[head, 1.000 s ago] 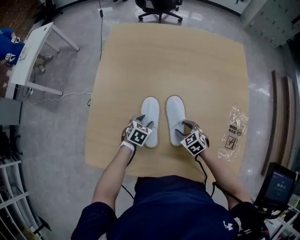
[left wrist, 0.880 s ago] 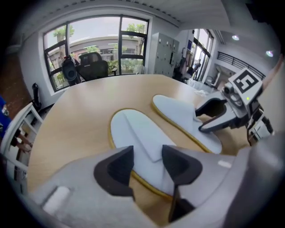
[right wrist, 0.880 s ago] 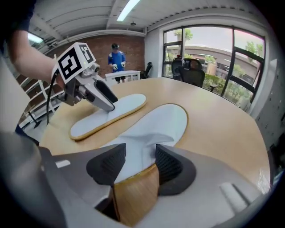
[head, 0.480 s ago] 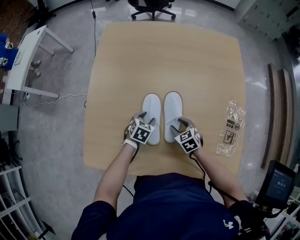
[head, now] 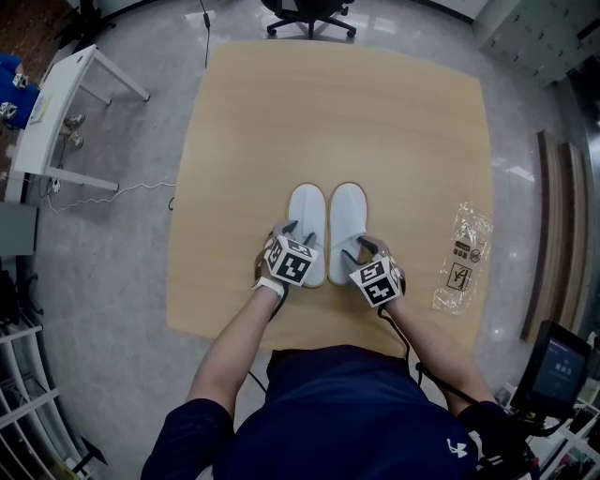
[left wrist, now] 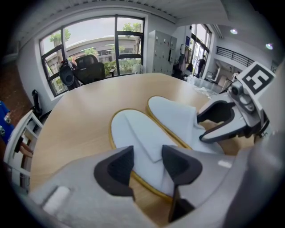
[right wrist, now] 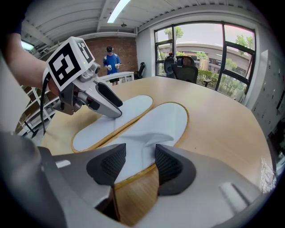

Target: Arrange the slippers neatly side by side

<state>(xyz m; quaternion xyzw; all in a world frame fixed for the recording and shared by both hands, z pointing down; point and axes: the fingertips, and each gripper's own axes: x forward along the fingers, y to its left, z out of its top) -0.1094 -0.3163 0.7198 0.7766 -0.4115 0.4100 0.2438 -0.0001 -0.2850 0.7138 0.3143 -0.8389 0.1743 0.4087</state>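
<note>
Two white slippers with yellow-edged soles lie side by side, toes away from me, on the wooden table [head: 412, 141]. The left slipper [head: 307, 217] and the right slipper [head: 348, 214] touch along their inner edges. My left gripper [head: 296, 236] stands over the left slipper's heel [left wrist: 138, 133], jaws apart, pads not squeezing it. In the same way my right gripper [head: 356, 248] hangs open over the right slipper's heel [right wrist: 160, 122]. Each gripper also shows in the other's view: the right gripper [left wrist: 209, 127] and the left gripper [right wrist: 113, 109].
A crumpled clear plastic bag [head: 464, 258] lies near the table's right edge. An office chair [head: 305, 14] stands beyond the far edge. A small white table [head: 56, 112] and a floor cable are at the left, a screen [head: 558, 370] at the lower right.
The two slippers, apart one second ago, now lie against each other. My left gripper has shifted right with the left slipper. The right gripper has stayed at its slipper's heel.
</note>
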